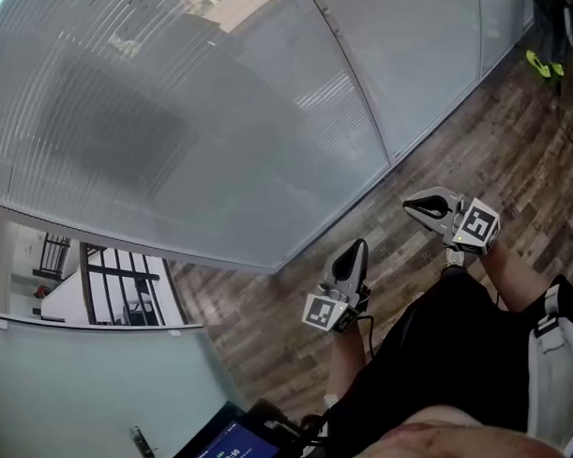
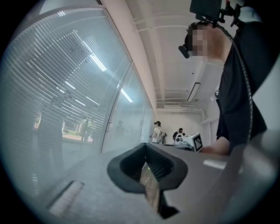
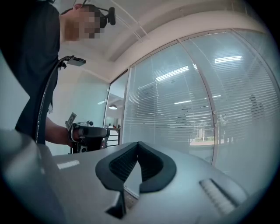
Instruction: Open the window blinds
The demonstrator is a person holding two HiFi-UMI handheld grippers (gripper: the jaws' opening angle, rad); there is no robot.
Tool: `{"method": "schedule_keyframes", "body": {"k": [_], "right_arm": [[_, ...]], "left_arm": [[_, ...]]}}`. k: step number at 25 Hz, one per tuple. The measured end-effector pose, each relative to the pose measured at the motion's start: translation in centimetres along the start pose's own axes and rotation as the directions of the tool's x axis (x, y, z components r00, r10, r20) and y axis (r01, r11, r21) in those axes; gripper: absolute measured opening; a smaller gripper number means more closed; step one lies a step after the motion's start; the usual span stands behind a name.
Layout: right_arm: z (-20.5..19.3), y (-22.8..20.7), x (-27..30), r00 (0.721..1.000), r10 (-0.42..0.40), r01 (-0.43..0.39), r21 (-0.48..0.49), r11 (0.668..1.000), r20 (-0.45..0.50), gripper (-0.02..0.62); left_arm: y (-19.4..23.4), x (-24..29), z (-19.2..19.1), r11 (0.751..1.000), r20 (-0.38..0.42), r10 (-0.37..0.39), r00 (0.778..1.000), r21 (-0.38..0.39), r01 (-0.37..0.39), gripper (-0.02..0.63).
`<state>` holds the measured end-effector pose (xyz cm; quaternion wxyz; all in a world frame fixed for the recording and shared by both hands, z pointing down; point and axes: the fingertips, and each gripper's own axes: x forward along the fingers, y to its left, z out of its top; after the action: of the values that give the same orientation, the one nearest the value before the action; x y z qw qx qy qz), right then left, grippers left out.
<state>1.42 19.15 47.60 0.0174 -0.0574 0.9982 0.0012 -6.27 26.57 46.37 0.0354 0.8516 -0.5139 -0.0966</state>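
White slatted blinds [image 1: 178,107] hang shut behind a curved glass wall, filling the upper left of the head view. The blinds [image 2: 65,96] are on the left in the left gripper view, and the blinds [image 3: 183,109] are on the right in the right gripper view. My left gripper [image 1: 358,247] is shut and empty, held low over the floor and pointing towards the glass. My right gripper [image 1: 411,205] is shut on nothing, a little to the right, its tips also short of the glass. In its own view the left gripper [image 2: 146,145] shows its tips meeting. The right gripper [image 3: 138,143] does the same.
Wood-plank floor [image 1: 477,145] runs along the foot of the glass. A doorway with a dark railing [image 1: 116,283] opens at lower left. A device with a blue screen [image 1: 227,447] is at the bottom. Two people [image 2: 156,131] stand far down the corridor. Yellow-green shoes [image 1: 546,63] lie at top right.
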Motion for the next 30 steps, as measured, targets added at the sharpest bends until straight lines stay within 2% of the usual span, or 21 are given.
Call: {"method": "schedule_keyframes", "body": {"k": [7, 15, 30], "right_arm": [[0.0, 0.8, 0.3, 1.000, 0.021, -0.022, 0.015, 1.000, 0.022, 0.006], [-1.1, 2.7, 1.6, 0.995, 0.091, -0.092, -0.003, 0.996, -0.033, 0.006], [-1.2, 2.1, 0.8, 0.993, 0.079, -0.083, -0.038, 0.996, -0.088, 0.006]], "left_arm": [[0.0, -0.4, -0.1, 1.000, -0.005, -0.004, 1.000, -0.003, 0.004, 0.002], [0.5, -1.0, -0.3, 1.000, -0.014, -0.008, 1.000, -0.013, 0.008, 0.002], [0.0, 1.4, -0.8, 0.996, 0.001, -0.077, 0.997, -0.044, 0.077, 0.002]]}}
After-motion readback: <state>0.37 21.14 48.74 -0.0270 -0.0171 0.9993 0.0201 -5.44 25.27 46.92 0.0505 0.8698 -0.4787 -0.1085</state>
